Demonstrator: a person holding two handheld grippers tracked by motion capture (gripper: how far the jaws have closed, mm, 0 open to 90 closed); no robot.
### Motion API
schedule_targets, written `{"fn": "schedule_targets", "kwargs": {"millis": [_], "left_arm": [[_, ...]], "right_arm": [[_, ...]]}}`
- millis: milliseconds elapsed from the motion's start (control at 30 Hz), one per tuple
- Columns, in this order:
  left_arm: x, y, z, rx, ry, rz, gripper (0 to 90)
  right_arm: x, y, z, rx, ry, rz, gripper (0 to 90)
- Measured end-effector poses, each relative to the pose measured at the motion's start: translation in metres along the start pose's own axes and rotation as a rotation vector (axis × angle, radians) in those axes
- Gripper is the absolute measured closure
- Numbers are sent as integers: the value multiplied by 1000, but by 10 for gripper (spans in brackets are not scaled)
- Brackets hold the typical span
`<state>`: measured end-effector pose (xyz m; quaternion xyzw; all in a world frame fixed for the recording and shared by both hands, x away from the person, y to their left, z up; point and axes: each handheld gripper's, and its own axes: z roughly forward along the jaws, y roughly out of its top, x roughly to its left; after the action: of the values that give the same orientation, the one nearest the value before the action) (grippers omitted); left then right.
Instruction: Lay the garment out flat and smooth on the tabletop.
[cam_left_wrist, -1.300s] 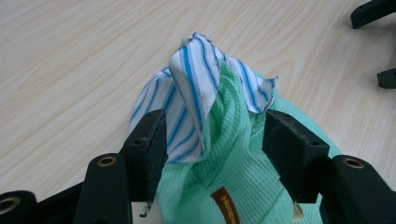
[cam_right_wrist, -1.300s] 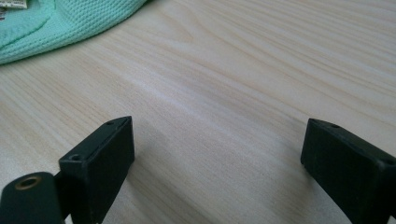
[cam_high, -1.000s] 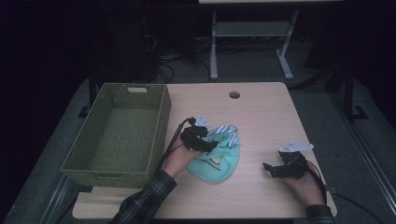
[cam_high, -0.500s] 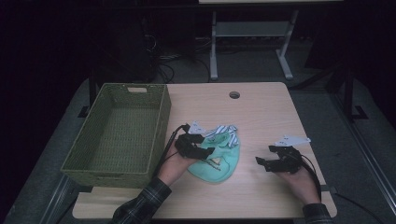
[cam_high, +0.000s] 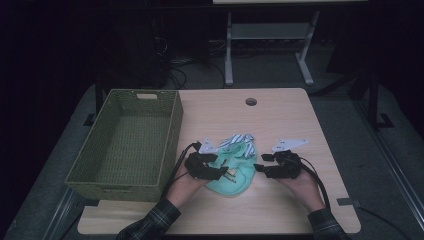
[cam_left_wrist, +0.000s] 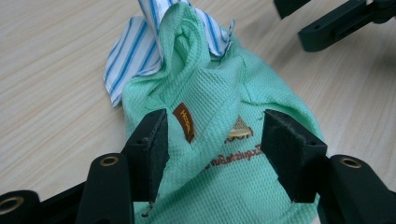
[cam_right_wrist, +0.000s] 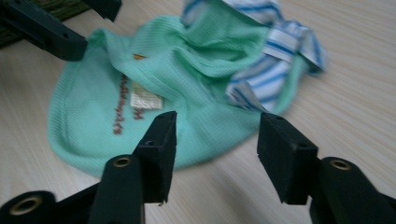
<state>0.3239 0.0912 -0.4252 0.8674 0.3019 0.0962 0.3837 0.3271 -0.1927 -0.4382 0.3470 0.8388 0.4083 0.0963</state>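
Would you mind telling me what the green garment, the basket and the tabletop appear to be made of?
The green garment looks like a soft knit fabric, matte, with a fine waffle-like texture; its striped trim looks like smooth woven cloth. The basket appears woven, perhaps wicker or plastic strands, in dull olive. The tabletop shows pale wood grain with a smooth finish, probably laminate.

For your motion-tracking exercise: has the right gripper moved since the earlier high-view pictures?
Yes. The right gripper has moved left across the table, away from its right edge, toward the green cloth. Its jaws have just been closing, with nothing between them.
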Motion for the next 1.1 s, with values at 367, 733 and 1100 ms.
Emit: {"fn": "schedule_targets", "kwargs": {"millis": [367, 733, 1100], "left_arm": [[3, -3, -1, -12, 15, -5, 407], [4, -4, 1, -7, 22, -4, 407], [6, -4, 2, -3, 26, -9, 407]], "right_arm": [[17, 8, 32, 41, 52, -35, 636], [21, 2, 55, 80, 11, -68, 708], [21, 4, 42, 52, -16, -93, 899]]}}
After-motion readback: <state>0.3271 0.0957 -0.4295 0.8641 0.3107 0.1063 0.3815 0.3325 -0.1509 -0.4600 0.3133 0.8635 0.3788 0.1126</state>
